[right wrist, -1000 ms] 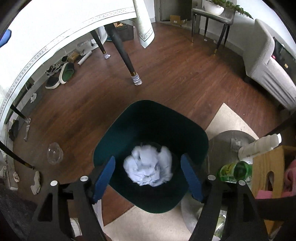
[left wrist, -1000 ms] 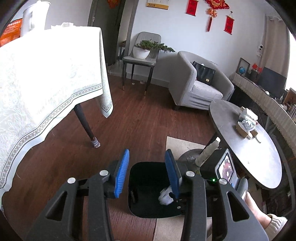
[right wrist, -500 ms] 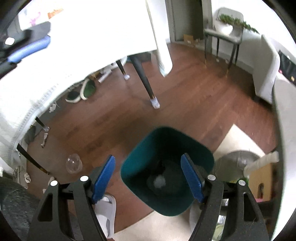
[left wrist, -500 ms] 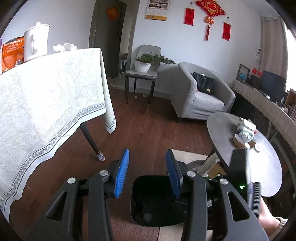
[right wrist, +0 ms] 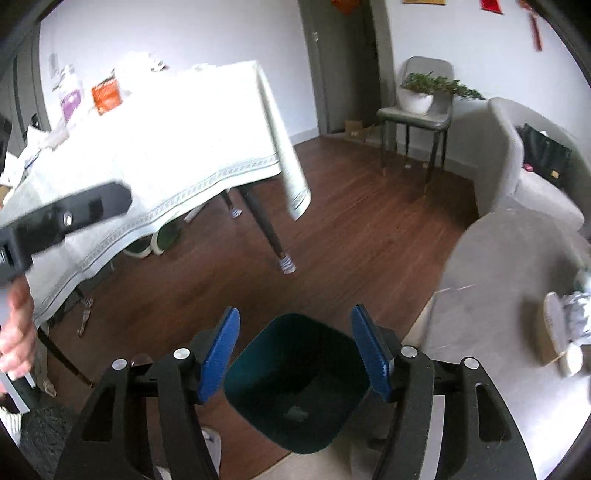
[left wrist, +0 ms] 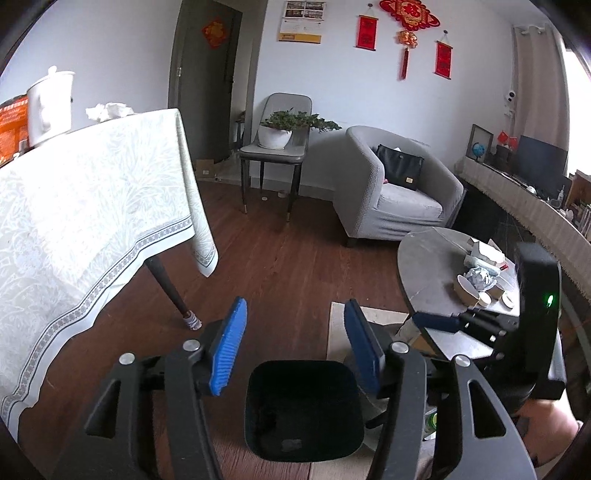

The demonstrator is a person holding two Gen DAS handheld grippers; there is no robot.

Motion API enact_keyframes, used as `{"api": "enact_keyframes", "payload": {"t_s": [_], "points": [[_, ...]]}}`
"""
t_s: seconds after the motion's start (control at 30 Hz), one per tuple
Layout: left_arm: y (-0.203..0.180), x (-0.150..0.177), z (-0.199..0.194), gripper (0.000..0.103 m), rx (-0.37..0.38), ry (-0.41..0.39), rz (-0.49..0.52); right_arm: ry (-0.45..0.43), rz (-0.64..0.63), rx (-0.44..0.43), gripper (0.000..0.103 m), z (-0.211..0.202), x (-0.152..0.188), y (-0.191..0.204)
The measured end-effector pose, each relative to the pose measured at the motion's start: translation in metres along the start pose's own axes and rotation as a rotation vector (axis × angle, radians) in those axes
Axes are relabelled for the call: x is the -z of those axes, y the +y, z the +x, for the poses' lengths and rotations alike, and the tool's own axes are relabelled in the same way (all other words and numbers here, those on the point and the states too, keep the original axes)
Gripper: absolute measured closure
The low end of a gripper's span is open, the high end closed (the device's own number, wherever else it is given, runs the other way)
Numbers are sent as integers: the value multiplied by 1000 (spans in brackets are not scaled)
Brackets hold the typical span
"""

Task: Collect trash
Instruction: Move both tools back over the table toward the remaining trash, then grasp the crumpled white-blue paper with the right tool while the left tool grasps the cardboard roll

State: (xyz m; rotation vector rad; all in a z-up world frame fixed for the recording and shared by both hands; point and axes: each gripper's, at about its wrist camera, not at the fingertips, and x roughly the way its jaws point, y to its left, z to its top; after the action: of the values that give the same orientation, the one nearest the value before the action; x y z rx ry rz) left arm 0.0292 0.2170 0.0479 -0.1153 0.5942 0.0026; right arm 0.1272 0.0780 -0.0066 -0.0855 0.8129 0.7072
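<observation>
White tablecloth (left wrist: 85,206) draped over tall surface at left, jug (left wrist: 48,107) on top. Potted plant (left wrist: 275,133) on grey chair (left wrist: 275,155) by door. Black bag (left wrist: 400,171) in grey armchair (left wrist: 399,195). Red hangings (left wrist: 406,22) on wall. Wood floor (left wrist: 280,266), rug (left wrist: 336,328).

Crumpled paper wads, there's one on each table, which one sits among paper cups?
The wad on the round grey table, lying among the paper cups. The other wad lies at the far edge of the white tablecloth, with no cups around it.

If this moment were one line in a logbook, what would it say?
left claw: open, empty | right claw: open, empty | both above dark green bin | crumpled paper on round table
</observation>
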Motion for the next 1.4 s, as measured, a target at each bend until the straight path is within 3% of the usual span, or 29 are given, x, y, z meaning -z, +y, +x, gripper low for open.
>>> {"api": "enact_keyframes", "payload": {"t_s": [0.73,0.93,1.4], "points": [[-59,-11,60,35,68,68,29,-111,45,148,40,-53,-9,-102],[-78,-13,70,35,90,74,54,-106,95,196,40,-62,-2,-138],[-121,-16,99,34,145,109,100,-51,136,255,47,-61,8,-178]]}}
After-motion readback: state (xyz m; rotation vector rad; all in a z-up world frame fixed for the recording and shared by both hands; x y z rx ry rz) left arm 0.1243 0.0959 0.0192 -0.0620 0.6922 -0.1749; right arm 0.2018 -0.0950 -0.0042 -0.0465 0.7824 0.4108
